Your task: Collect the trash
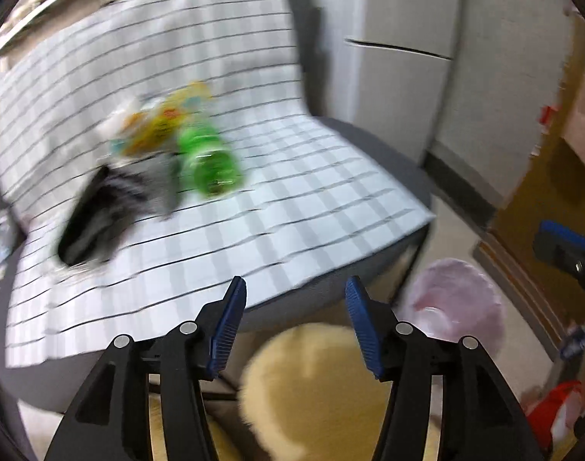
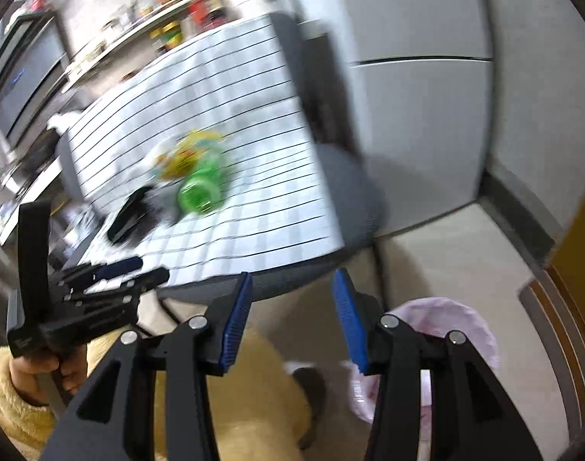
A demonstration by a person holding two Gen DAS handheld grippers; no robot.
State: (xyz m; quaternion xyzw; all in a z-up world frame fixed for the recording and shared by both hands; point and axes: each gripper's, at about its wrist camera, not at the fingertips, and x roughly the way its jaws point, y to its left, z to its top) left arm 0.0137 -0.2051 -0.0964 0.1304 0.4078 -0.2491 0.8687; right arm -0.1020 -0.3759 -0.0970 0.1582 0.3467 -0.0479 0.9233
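Checked cloth [image 1: 254, 192] over a grey seat [image 1: 369, 142], cabinets [image 1: 400, 77] behind. Mid-cloth: green bottle [image 1: 210, 161], wrappers [image 1: 162, 123]. Pink-lined bin [image 1: 457, 299] off its front corner, contents unclear. Left gripper [image 1: 294, 322] and right gripper [image 2: 290, 319] both gape, empty.

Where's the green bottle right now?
The green bottle lies on its side on the checked cloth, mid-left in both wrist views, between the yellow wrapper behind it and the dark bag to its left.

White cloth [image 1: 292, 176] gridded with thin black lines and pale grey bands; bright green bottle [image 1: 210, 163]; yellow wrapper [image 1: 166, 123] with red and pale blue print; black and grey striped item [image 1: 108, 207]; pink bag [image 2: 446, 330] on beige floor; yellow fleece sleeve [image 2: 8, 392]; blue pads on black hand-held gripper [image 2: 290, 319]
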